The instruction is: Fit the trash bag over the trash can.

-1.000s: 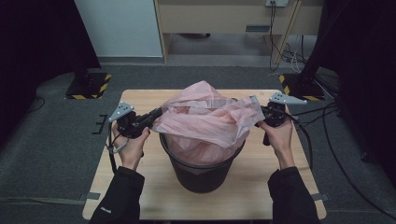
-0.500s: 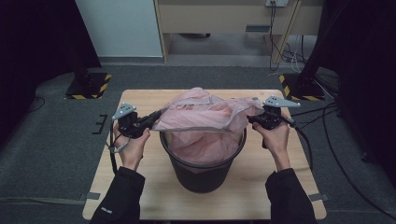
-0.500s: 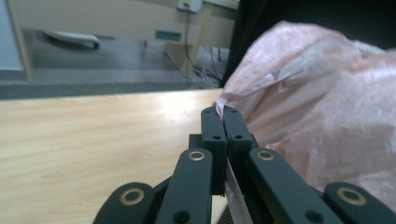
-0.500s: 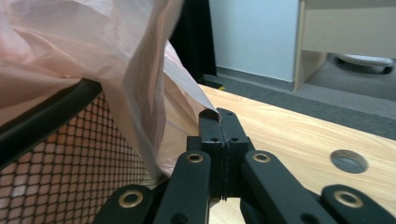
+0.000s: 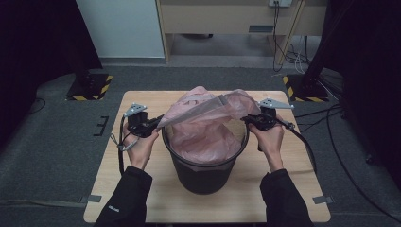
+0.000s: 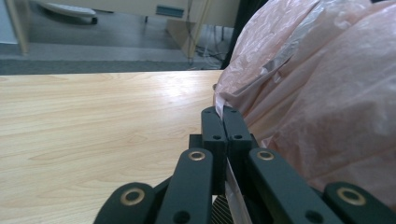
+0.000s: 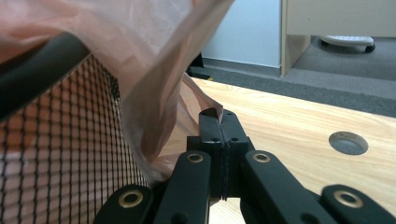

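A black mesh waste bin (image 5: 204,166) stands in the middle of the wooden table (image 5: 156,191). A thin pink plastic bag (image 5: 203,135) hangs inside it, and its upper edge is stretched across the bin's mouth. My left gripper (image 5: 157,124) is shut on the bag's edge just left of the rim; in the left gripper view the film (image 6: 308,93) is pinched between the black jaws (image 6: 223,112). On the right side of the rim my right gripper (image 5: 247,120) is shut on the opposite edge, with film (image 7: 154,60) caught in its jaws (image 7: 218,114) beside the mesh wall (image 7: 56,144).
A round cable hole (image 7: 348,142) lies in the tabletop to the right of the bin. Cables (image 5: 302,142) trail off the table's right side. Beyond the table are grey carpet, a wooden desk (image 5: 227,19) and stand bases marked with hazard tape (image 5: 90,87).
The bag's bulge above the bin has sunk lower and flattened. My right gripper has moved down and closer to the rim with the bag's edge; the left has hardly moved.
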`<state>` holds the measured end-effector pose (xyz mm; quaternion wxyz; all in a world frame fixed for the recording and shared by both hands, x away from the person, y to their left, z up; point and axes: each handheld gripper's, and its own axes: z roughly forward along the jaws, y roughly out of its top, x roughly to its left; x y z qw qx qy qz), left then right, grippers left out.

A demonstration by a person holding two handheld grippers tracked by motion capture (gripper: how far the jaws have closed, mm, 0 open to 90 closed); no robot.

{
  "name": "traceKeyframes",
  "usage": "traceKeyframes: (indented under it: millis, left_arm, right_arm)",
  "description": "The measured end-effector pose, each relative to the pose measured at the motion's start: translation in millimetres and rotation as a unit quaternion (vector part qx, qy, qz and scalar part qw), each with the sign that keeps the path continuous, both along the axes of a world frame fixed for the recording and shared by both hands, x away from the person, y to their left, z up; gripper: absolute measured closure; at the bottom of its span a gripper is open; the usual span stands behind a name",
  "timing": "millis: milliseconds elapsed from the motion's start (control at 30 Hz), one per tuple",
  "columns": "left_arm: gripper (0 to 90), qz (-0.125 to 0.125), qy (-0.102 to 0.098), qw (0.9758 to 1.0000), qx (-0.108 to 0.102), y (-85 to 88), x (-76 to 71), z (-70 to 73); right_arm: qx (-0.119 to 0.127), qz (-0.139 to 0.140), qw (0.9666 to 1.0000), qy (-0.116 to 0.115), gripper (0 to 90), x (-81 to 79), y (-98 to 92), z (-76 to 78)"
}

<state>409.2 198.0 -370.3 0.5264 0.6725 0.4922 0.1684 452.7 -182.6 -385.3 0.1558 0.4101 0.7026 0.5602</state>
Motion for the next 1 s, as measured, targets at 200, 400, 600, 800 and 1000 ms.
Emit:
traceKeyframes:
  millis: [200,400,600,800,1000]
  left_arm:
    - [89.4,0.001,-0.054,0.9979,-0.036,-3.8,2.7,1.0]
    - [89.6,0.006,-0.040,0.9982,-0.044,-3.1,6.2,-3.4]
    - [89.8,0.003,0.032,0.9990,-0.030,0.3,5.7,-11.2]
    - [89.9,0.020,0.036,0.9987,-0.030,19.2,-2.3,-10.8]
    - [89.2,-0.011,0.032,0.9968,-0.073,33.4,-12.1,-14.9]
  right_arm:
    - [0.022,-0.014,0.9994,-0.022,90.0,0.8,8.2,6.2]
    - [0.041,-0.039,0.9981,-0.026,90.0,3.2,8.5,7.9]
    - [-0.008,-0.039,0.9992,0.000,90.0,2.7,13.1,-1.5]
    - [-0.040,-0.040,0.9984,-0.002,90.0,-3.8,6.1,0.9]
    - [-0.032,-0.026,0.9992,0.002,90.0,-14.8,-8.8,2.7]
